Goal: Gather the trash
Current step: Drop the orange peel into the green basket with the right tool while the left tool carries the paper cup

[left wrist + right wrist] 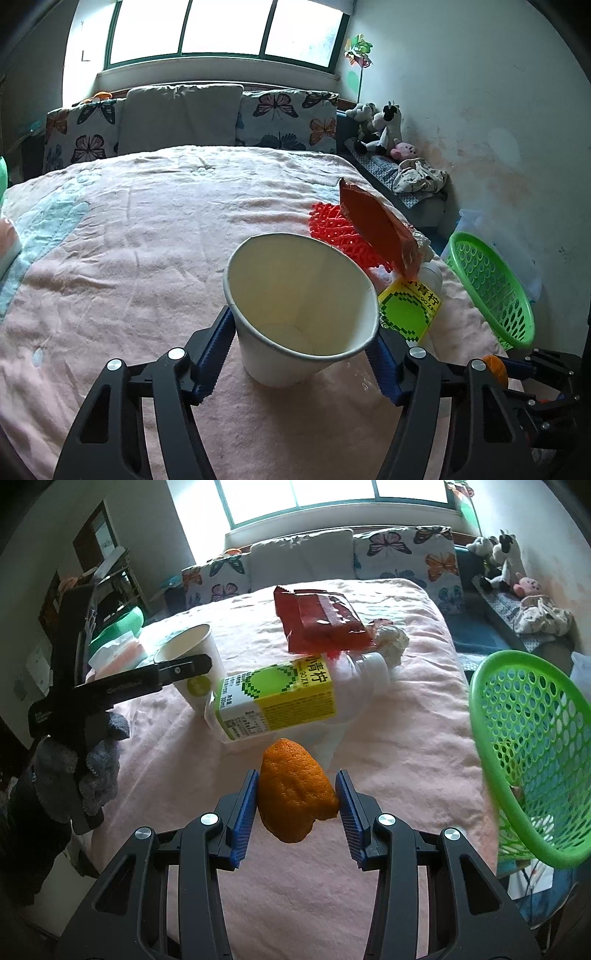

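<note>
Paper, in the form of a white cup point(301, 306), fills the middle of the left wrist view. It stands on the pink bed cover point(147, 229) and is bracketed by the left gripper point(301, 345), whose blue pads sit against the cup wall on either side, just under the rim; the jaws are judged to be pinching the cup so that it can be lifted upright without being crushed. Past the cup, towards the right edge of the bed, a yellow-green bottle point(410, 310) is seen lying flat, with a red wrapper point(380, 229) propped above it and an orange net point(340, 229) behind. A green basket point(491, 291) is tilted off the bed's right edge, mouth turned to the bed, presumably so that trash can be dropped in.

In the right wrist view an orange peel point(295, 794) is held clear of the cover between the pads of the right gripper point(297, 812), the jaws pressed on its two sides. The basket point(532, 738) is close on the right, so the peel is judged ready to be carried there. The bottle point(284, 698), wrapper point(321, 622) and a crumpled tissue point(391, 640) remain mid-bed, and the cup point(192, 653) is seen at the left edge with a finger of the left gripper across it, gripped by a gloved hand point(92, 768).
</note>
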### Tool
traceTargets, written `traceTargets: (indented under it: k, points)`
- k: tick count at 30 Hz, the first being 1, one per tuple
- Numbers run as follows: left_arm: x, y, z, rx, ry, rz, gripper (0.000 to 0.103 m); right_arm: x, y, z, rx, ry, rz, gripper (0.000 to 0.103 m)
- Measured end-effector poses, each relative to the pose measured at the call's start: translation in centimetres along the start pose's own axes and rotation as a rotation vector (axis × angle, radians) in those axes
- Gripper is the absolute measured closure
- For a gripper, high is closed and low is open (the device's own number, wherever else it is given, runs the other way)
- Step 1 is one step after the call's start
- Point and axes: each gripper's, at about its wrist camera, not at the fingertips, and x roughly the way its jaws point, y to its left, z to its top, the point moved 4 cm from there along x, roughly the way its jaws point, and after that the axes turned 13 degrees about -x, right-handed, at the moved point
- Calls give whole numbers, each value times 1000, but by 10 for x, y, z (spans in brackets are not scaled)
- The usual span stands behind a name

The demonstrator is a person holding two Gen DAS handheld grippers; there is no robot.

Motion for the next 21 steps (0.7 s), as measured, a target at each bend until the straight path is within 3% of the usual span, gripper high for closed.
traceTargets:
  k: [10, 21]
  points:
    - [-35, -13, 10, 4, -54, -11, 38, -22, -18, -1, 43, -36, -43, 60]
    - [-51, -75, 14, 83, -54, -106, 38, -58, -89, -12, 149, -63, -175, 60]
